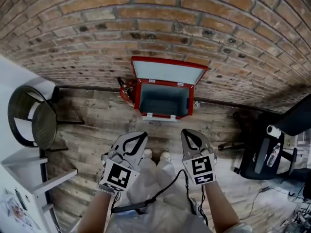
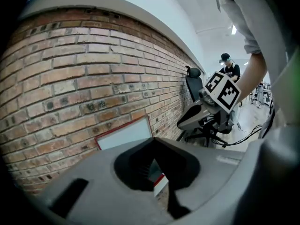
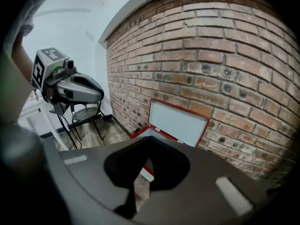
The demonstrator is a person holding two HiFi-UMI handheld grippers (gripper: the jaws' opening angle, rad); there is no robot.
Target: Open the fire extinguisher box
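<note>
The red fire extinguisher box (image 1: 164, 116) stands on the wooden floor against the brick wall. Its lid (image 1: 167, 72) is swung up and leans on the wall, and the grey inside looks empty. The lid also shows in the left gripper view (image 2: 125, 134) and the right gripper view (image 3: 180, 121). My left gripper (image 1: 144, 135) and right gripper (image 1: 186, 132) hang side by side in the air, well short of the box. Both have their jaws shut together with nothing between them. Each shows in the other's view: the right gripper (image 2: 182, 123), the left gripper (image 3: 100, 95).
A red object with a black fitting (image 1: 127, 88) lies at the box's left side. A round black stool (image 1: 34, 120) and a white shelf (image 1: 29, 178) stand at the left, a black office chair (image 1: 272, 147) at the right. A person (image 2: 229, 68) stands far off.
</note>
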